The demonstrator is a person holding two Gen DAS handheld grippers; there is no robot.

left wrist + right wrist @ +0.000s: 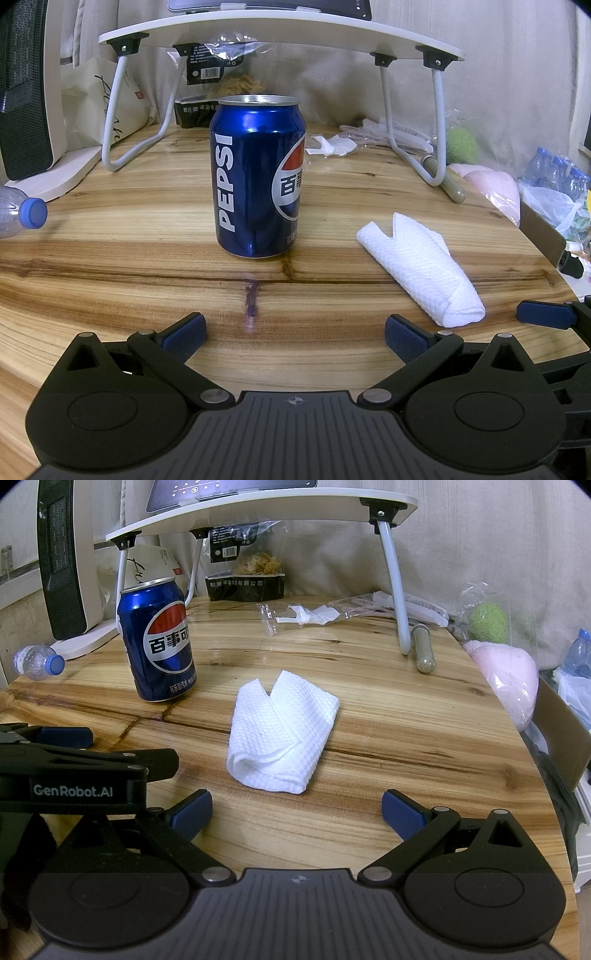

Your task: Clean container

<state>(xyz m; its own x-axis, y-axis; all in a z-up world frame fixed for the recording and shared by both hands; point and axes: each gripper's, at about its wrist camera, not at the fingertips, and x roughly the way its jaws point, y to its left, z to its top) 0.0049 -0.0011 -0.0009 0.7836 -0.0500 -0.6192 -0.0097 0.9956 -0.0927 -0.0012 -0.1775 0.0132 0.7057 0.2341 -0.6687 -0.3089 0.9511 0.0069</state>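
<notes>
Straight ahead of the left wrist camera, the blue Pepsi can (257, 176) stands upright on the wooden table (110, 258), top open, dead centre between the fingers of the left gripper (295, 338), whose jaws are spread wide and holding nothing, well short of the can. Off to the right lies a folded white cloth (419, 269), apart from the can, and the tip of the right gripper (546, 314) pokes in at the right edge. A capped plastic bottle (22, 216) lies at the left edge, and a white lap desk (280, 33) stands behind. Over to the right wrist camera: the cloth (282, 733) now sits squarely ahead of the right gripper (297, 814), jaws spread and empty, not touching it. Can (157, 638) upright at upper left; left gripper (66, 736) alongside at left.
</notes>
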